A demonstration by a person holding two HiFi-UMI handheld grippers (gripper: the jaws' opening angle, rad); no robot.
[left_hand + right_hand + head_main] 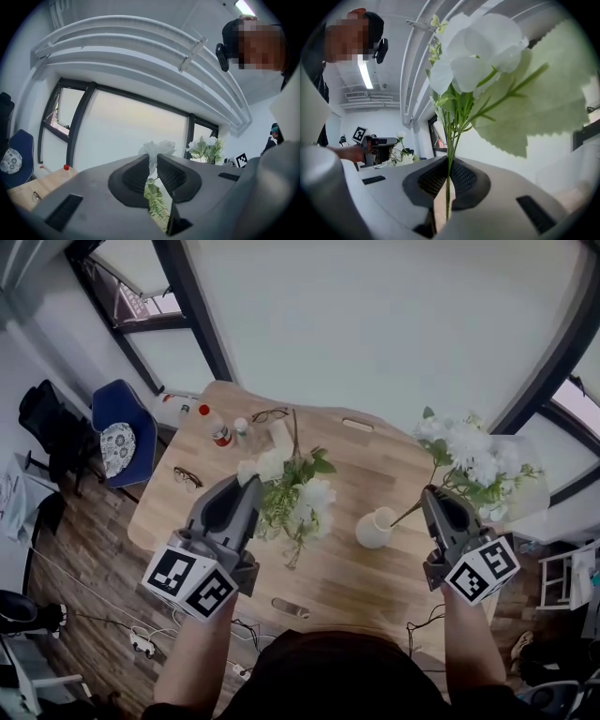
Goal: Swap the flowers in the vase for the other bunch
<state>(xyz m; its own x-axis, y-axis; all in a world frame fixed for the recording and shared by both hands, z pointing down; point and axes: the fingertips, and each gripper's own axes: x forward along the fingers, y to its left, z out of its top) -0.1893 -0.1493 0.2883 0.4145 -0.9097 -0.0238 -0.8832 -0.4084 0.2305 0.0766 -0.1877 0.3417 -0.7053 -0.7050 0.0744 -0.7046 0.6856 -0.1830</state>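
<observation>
The right gripper (429,495) is clamped on the thin stem of a white bunch (473,457). Its long axis runs from 7 to 1 o'clock, blooms at 1. The left gripper (251,482) pinches the other bunch (298,495), stems toward 6. The vase (373,529) stands between them on the table (375,577).

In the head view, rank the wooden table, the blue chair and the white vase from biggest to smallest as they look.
1. wooden table
2. blue chair
3. white vase
The chair stands lower, farther from the camera, so it may look smaller than it is.
</observation>
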